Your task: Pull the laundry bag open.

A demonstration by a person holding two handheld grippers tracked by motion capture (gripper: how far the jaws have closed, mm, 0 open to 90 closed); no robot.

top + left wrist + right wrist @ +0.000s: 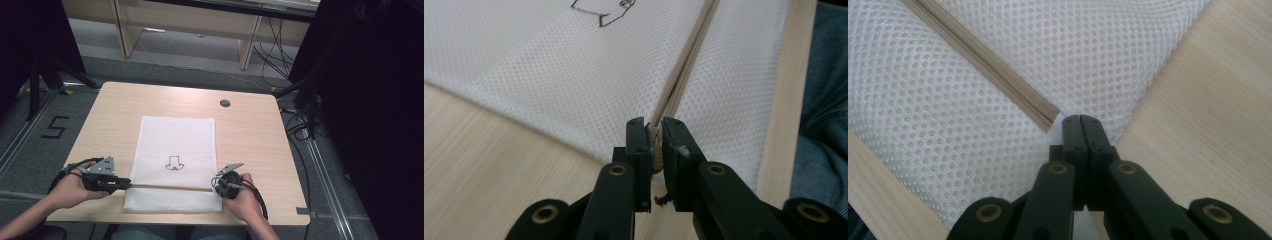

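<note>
A white mesh bag (175, 145) lies flat on the wooden table (250, 130), with a small black line drawing (174, 163) at its middle. A beige zipper (170, 187) runs across it near the front edge. My left gripper (127, 183) is at the bag's left edge, shut on the zipper's left end; a beige piece (656, 150) sits pinched between the jaws of that gripper (655, 131). My right gripper (216, 182) is at the bag's right edge. In the right gripper view that gripper (1081, 120) is shut on the mesh edge just past the zipper's end (1045, 114).
A round grey cable port (225, 103) sits in the table at the back. The table's front edge lies just behind the bag, with the person's legs in jeans (824, 100) below it. Dark curtains, stands and floor cables surround the table.
</note>
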